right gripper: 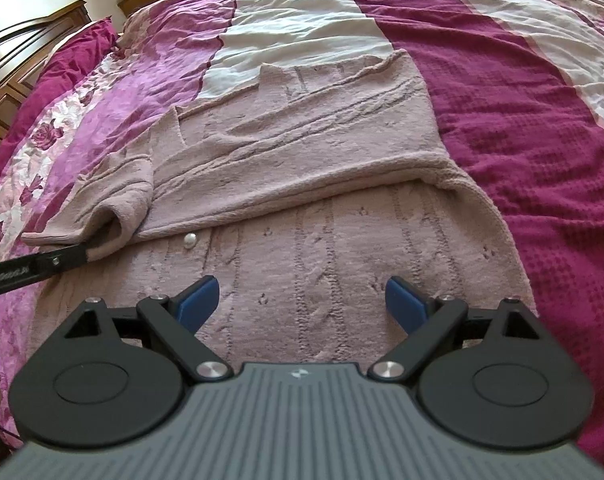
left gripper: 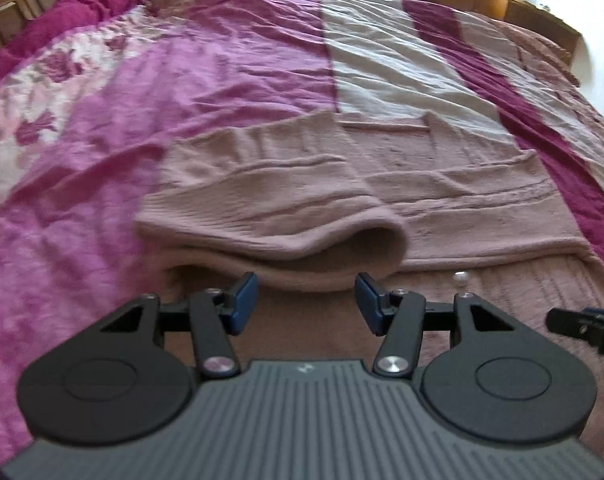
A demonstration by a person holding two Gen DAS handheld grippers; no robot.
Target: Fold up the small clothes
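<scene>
Cardigan half folded on the bed

Pink cardigan (right gripper: 302,152) lies on the striped bedspread (right gripper: 521,100), one sleeve (left gripper: 270,208) folded across. The left hand-held gripper (left gripper: 305,300) is spread, empty, just short of the cuff. The right hand-held gripper (right gripper: 302,300) hovers spread over the knit.
</scene>
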